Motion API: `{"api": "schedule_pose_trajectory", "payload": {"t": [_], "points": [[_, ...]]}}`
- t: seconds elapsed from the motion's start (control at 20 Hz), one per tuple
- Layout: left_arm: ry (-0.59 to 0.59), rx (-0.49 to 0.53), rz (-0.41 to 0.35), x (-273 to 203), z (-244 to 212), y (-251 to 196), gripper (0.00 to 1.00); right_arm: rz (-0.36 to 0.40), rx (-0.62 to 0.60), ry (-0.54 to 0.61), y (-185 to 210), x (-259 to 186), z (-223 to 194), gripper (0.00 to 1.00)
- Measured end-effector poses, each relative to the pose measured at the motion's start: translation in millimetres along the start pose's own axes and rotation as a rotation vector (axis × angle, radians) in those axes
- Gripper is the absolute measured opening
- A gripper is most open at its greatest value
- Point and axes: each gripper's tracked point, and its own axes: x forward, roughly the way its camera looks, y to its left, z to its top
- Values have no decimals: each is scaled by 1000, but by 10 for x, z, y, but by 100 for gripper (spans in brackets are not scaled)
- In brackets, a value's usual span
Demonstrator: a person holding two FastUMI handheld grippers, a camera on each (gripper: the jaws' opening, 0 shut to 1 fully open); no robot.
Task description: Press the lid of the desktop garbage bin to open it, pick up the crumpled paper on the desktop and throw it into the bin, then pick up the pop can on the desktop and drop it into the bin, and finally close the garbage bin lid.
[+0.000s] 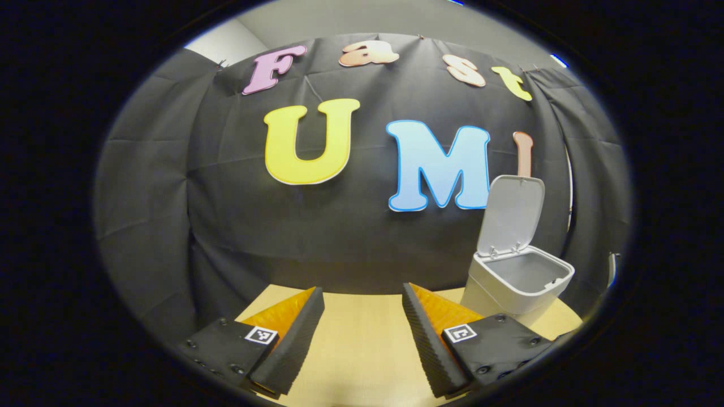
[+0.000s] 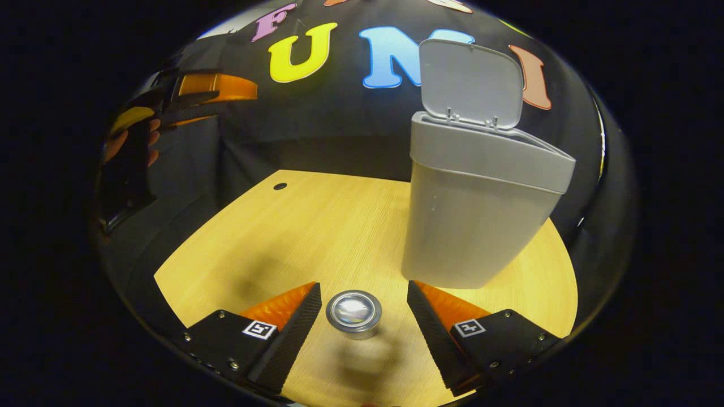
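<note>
In the right gripper view, the right gripper (image 2: 362, 316) is spread wide, its two fingers (image 2: 288, 333) standing well apart on either side of the pop can (image 2: 353, 312). The can stands upright on the wooden tabletop (image 2: 294, 226), seen from above so that its round metal end faces the camera. It sits between the fingers with a gap on each side; neither finger touches it, so nothing is grasped. Just beyond the can, to its right, stands the grey garbage bin (image 2: 475, 215), close to the right-hand finger. Its lid (image 2: 472, 85) is swung up and stands upright at the back of the bin's rim. Far to the left of the bin, above the tabletop's edge, the left gripper (image 2: 192, 99) shows with a hand (image 2: 127, 144) holding it.

In the left gripper view, the left gripper (image 1: 362, 328) is likewise released, its fingers (image 1: 294, 339) held wide apart above the bare tabletop (image 1: 362, 339) with nothing between them. The bin (image 1: 517, 282) stands to the right of it, lid (image 1: 512, 215) raised; the visible part of its inside looks grey.
</note>
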Motion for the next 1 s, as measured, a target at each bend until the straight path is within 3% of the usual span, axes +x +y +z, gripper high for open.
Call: {"api": "schedule_pose_trajectory", "payload": {"t": [0.7, 0.8, 1.0], "points": [[19, -12, 48, -49, -67, 310, 93, 11, -23, 148, 52, 344, -362, 98], [24, -19, 50, -45, -83, 323, 93, 9, -17, 151, 66, 337, -370, 85], [31, -30, 46, -42, -117, 317, 93, 13, -6, 140, 60, 293, -301, 84]]}}
